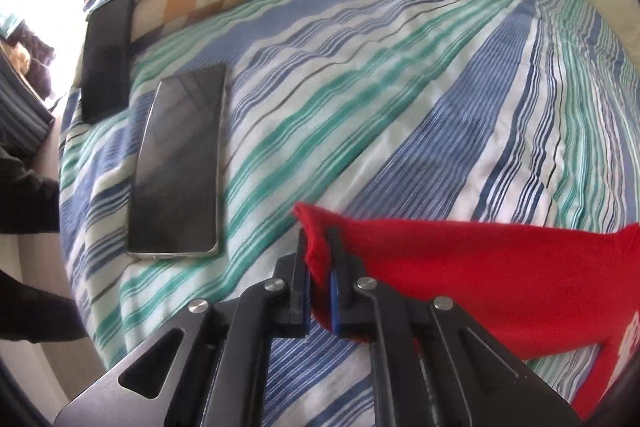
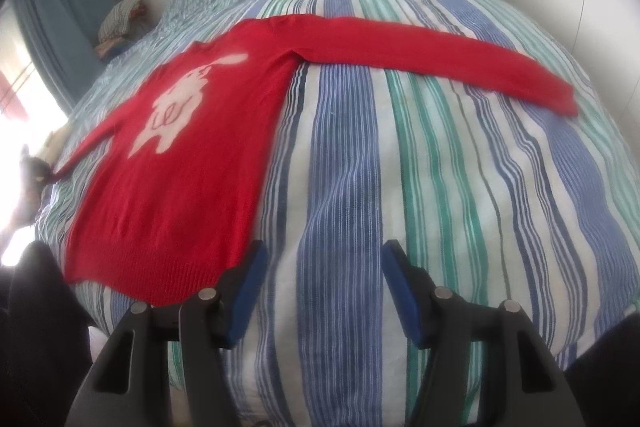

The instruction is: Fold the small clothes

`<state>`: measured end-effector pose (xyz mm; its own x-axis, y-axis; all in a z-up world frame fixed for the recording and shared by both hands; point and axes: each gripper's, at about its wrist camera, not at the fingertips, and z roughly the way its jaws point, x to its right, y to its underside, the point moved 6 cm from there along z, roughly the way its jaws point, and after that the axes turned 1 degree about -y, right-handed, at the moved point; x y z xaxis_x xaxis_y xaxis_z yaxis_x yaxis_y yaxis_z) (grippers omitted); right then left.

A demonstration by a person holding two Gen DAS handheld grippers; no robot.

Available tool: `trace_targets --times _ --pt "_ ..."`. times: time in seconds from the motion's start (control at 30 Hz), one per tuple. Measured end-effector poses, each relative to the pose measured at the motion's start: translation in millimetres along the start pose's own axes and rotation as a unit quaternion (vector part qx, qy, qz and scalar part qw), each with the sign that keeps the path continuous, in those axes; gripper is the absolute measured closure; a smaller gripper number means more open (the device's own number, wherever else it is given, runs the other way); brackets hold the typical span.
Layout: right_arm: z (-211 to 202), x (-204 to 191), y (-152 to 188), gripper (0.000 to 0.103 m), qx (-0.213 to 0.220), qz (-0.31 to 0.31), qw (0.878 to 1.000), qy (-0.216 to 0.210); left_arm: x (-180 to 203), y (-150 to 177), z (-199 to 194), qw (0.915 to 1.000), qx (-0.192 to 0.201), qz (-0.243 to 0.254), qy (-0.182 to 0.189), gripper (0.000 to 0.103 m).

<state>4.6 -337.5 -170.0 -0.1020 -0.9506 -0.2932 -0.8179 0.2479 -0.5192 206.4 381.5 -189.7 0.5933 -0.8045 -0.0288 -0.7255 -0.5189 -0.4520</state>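
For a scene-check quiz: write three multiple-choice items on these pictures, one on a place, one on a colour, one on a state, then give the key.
1. Where does the smartphone lie?
A. on the striped bedspread
B. on the sweater
C. on a pillow

2. What colour is the sweater?
A. green
B. red
C. yellow

3. How is the left gripper?
A. wide open
B. out of view
C. shut on the sweater's sleeve end

Key: 1 A, it rests flat on the stripes; 2 B, red knit with a pale figure; 3 C, red cloth sits pinched between its fingers, while the right gripper stands open.
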Motion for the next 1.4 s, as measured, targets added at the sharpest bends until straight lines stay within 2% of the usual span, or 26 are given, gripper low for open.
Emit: trace_targets --times 0.1,0.17,0.2,0.27,0.3,0.33,0.37,0.4,0.47,0.53,0.57,0.6,0.7,0.77,0.87,0.97,1.03,1.07,1.1,1.13,1.17,1.2,1.23,1.3,1.33,1.4 --pt "4.2 5.4 -1.1 0.044 -0.005 0.017 1.0 -0.007 10.9 4.4 0.6 0.9988 -0.013 0.038 -0.026 0.092" --pt "1.3 8.2 -4.5 0.044 -0.003 0.021 1.0 -0.007 16.7 4.2 -13.4 0.9962 -0.01 0.069 -0.053 0.075" --pt "-1.3 9.6 -8.3 0.044 -0.003 0.02 1.0 -0.009 20.2 2.5 -27.3 0.9944 0.007 0.084 -0.063 0.067" --pt "-8.2 11.5 -22.3 0.044 -0.004 -0.002 1.0 -0.002 37.2 -3.9 -64.4 0.9888 0.061 0.124 -0.056 0.038" --pt "-12.1 12.0 -33.4 0.043 -0.002 -0.02 1.0 0.0 52.3 -7.2 -83.6 0.9838 0.088 0.15 -0.043 0.034" --pt "-15.6 12.9 -47.6 0.038 0.001 -0.038 0.999 0.002 71.2 -10.0 -99.6 0.9781 0.107 0.177 -0.02 0.028" --pt "-18.0 14.5 -64.6 0.032 0.007 -0.055 0.998 0.004 94.8 -11.5 -112.6 0.9716 0.116 0.206 0.016 0.023" --pt "-18.8 15.5 -84.4 0.03 0.014 -0.069 0.997 0.006 122.1 -11.7 -121.7 0.964 0.113 0.233 0.06 0.021" --pt "-12.9 14.9 -131.2 0.03 0.025 -0.093 0.995 0.006 180.5 -7.1 -128.2 0.9451 0.086 0.281 0.144 0.01" --pt "4.0 7.1 -183.2 0.03 0.029 -0.109 0.993 -0.014 240.4 -0.2 -121.1 0.9246 0.047 0.315 0.209 0.01" --pt "17.1 2.4 -208.6 0.03 0.027 -0.115 0.993 -0.025 268.6 2.7 -113.0 0.9167 0.033 0.328 0.226 0.01" --pt "33.0 -2.4 -233.0 0.029 0.023 -0.12 0.992 -0.035 296.5 5.5 -103.9 0.9121 0.025 0.341 0.227 0.01" --pt "95.3 -16.4 -295.3 0.029 -0.01 -0.125 0.991 -0.054 361.6 11.0 -74.9 0.9028 0.005 0.375 0.212 0.014" --pt "140.1 -23.2 -324.1 0.029 -0.044 -0.13 0.989 -0.053 392.8 12.7 -64.2 0.8954 0.001 0.389 0.217 0.017" --pt "188.8 -44.1 -353.6 0.029 -0.073 -0.149 0.984 -0.065 422.5 16.2 -57.0 0.8783 0.004 0.417 0.233 0.018" --pt "222.7 -72.3 -372.6 0.03 -0.091 -0.17 0.976 -0.097 443.8 21.7 -39.4 0.8642 -0.003 0.457 0.21 0.018" --pt "246.3 -86.6 -377.3 0.029 -0.102 -0.185 0.972 -0.101 450.3 28.2 -25.8 0.8569 -0.011 0.48 0.189 0.019" --pt "258.8 -91.2 -375.0 0.029 -0.113 -0.188 0.97 -0.101 450.9 32.0 -23.4 0.8534 -0.013 0.484 0.194 0.033" --pt "273.7 -93.2 -371.1 0.029 -0.136 -0.183 0.968 -0.104 449.3 35.4 -24.7 0.8503 -0.018 0.482 0.211 0.053" --pt "287.2 -95.6 -362.8 0.035 -0.167 -0.176 0.964 -0.113 447.6 36.8 -27.7 0.8507 -0.014 0.479 0.216 0.102" --pt "295.4 -99.6 -353.7 0.066 -0.187 -0.187 0.958 -0.112 444.0 36.3 -35.1 0.8526 0.011 0.479 0.209 0.1" --pt "295.7 -103.8 -349.3 0.091 -0.178 -0.22 0.955 -0.088 439.2 33.7 -47.4 0.8532 0.059 0.477 0.202 0.1" --pt "288.4 -107.8 -349.4 0.1 -0.155 -0.24 0.956 -0.073 434.4 31.9 -59.1 0.8554 0.1 0.469 0.196 0.1" --pt "258.9 -113.6 -355.0 0.1 -0.077 -0.264 0.961 -0.034 425.7 28.5 -67.2 0.8657 0.141 0.44 0.193 0.1" --pt "242.8 -117.5 -358.2 0.1 -0.034 -0.283 0.958 -0.008 427.5 28.5 -62.0 0.8685 0.148 0.437 0.181 0.1" --pt "234.0 -125.3 -356.2 0.1 0.012 -0.32 0.946 0.04 434.6 37.2 -32.6 0.8753 0.128 0.442 0.148 0.1"
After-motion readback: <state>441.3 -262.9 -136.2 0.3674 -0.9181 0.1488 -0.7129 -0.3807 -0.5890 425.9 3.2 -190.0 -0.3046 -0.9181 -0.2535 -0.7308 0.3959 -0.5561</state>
